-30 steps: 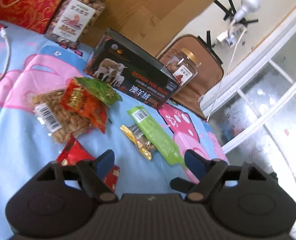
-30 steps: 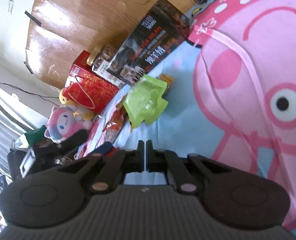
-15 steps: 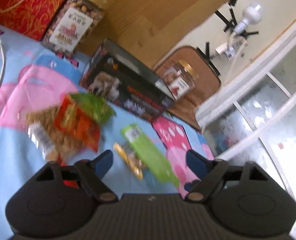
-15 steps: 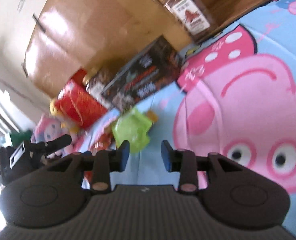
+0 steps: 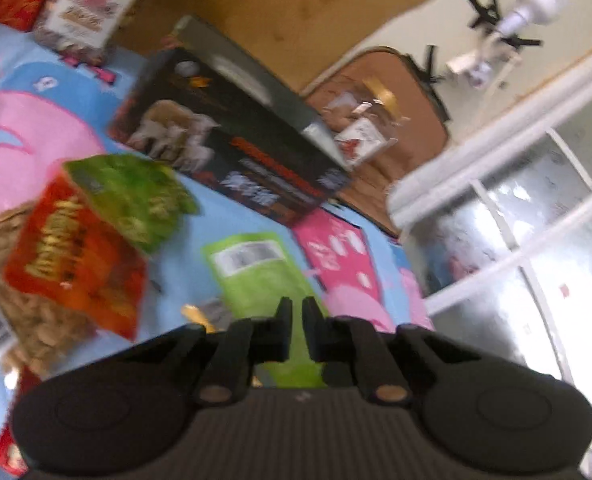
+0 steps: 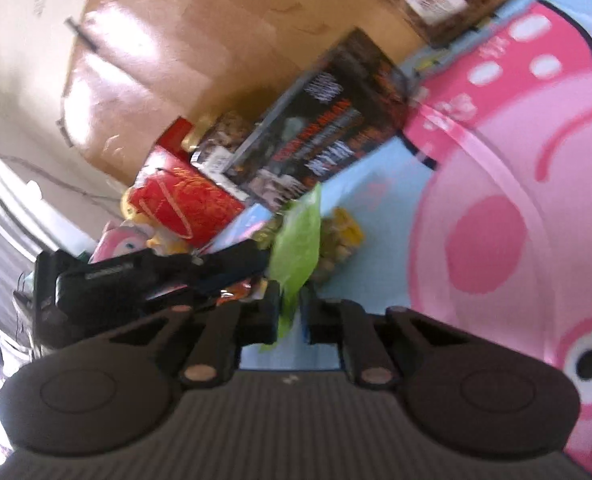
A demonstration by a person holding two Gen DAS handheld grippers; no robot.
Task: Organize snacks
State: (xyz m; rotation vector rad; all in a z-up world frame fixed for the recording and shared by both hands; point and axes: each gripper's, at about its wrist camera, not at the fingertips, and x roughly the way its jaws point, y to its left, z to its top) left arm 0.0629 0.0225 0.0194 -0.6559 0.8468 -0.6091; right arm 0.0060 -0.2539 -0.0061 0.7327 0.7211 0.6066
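the right gripper (image 6: 291, 314) pinched the light green flat snack pouch (image 6: 298, 246) between nearly closed fingers. the left gripper (image 5: 294, 322) hung almost closed with nothing visibly held, just above that pouch (image 5: 261, 276). ahead of it a clear plastic nut-filled jar (image 5: 360, 132) stood behind the black cardboard box (image 5: 231, 148).

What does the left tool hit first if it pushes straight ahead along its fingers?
Most likely the light green snack packet lying flat on the blue cartoon sheet: the left tool sits nearly shut right over it. Blur hides the gap between them.
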